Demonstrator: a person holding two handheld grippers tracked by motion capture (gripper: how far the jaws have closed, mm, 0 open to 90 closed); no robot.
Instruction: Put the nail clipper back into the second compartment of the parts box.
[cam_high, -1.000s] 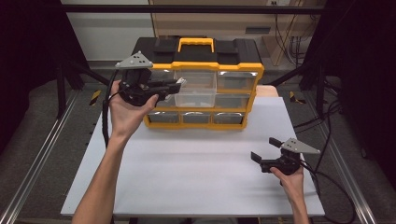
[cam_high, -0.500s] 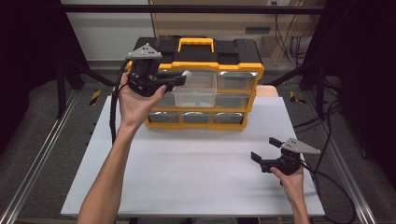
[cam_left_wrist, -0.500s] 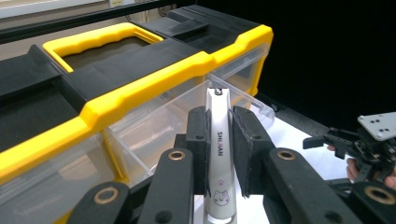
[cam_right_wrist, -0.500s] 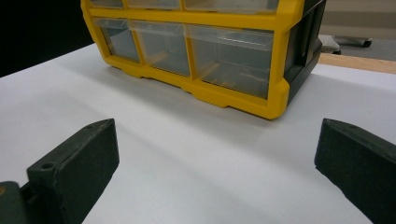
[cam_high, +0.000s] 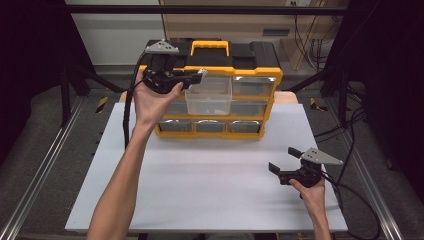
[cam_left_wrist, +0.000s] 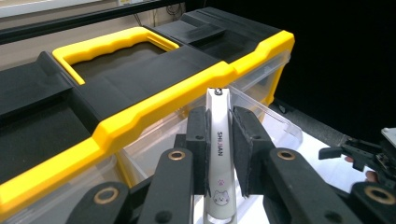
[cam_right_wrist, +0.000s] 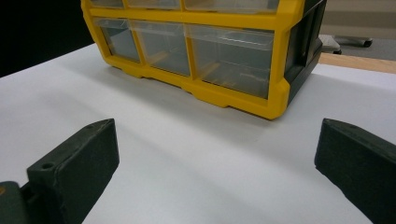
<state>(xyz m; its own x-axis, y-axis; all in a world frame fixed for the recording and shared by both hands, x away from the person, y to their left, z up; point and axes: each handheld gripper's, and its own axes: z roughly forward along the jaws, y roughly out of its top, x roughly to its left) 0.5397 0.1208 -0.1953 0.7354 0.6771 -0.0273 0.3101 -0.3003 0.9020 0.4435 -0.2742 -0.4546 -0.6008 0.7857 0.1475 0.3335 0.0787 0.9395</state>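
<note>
1. A white table (cam_high: 200, 190) holds a boxy yellow and black plastic organizer (cam_high: 250, 65) with clear drawers.
2. One clear drawer (cam_high: 209, 95) in the middle column is pulled out, glossy and thin-walled.
3. The left gripper (cam_left_wrist: 219, 154) pinches a slim, smooth metal nail clipper (cam_left_wrist: 218, 140) above that drawer, close to the organizer's yellow rim.
4. The right gripper (cam_high: 285, 165) hovers over the table with its jaws wide apart, holding nothing.
5. Risk: the slick clipper could slide from the pads, or catch the rim and miss the drawer.
</note>
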